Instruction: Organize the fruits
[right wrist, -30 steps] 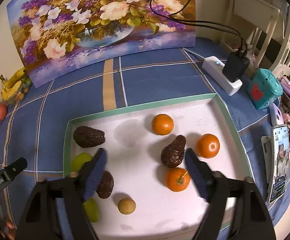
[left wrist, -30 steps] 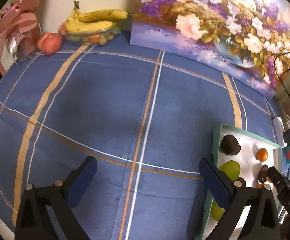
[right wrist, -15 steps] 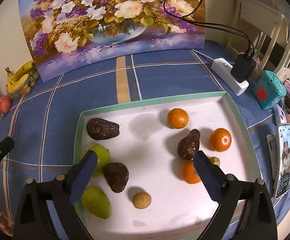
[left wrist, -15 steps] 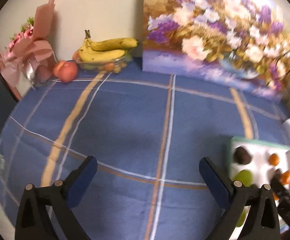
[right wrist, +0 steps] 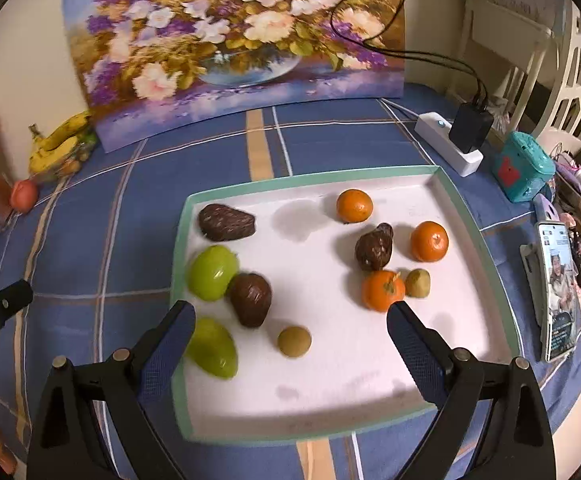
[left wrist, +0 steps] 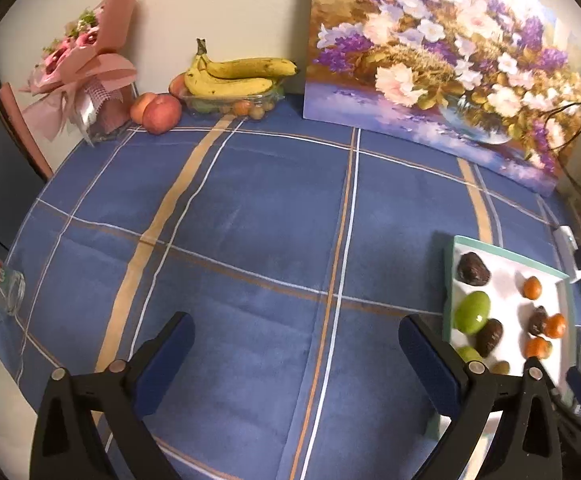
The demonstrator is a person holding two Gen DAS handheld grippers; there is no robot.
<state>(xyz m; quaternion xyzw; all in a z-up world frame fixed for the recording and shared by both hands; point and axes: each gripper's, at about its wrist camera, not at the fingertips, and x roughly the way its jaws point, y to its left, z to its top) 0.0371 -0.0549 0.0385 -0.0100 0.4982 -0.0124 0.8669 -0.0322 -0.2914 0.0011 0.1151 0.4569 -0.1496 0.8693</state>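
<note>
Both tongs are wide open and hold nothing: the right gripper hangs over the white tray with the green rim, where three small oranges, green fruits and dark brown fruits lie, and the left gripper hangs over the blue checked cloth.

light: warm, dimmish indoor | shadows: soft, under fruit on the white tray | blur: slight smear on green fruit | edges: heavy fisheye bend, black corners
</note>
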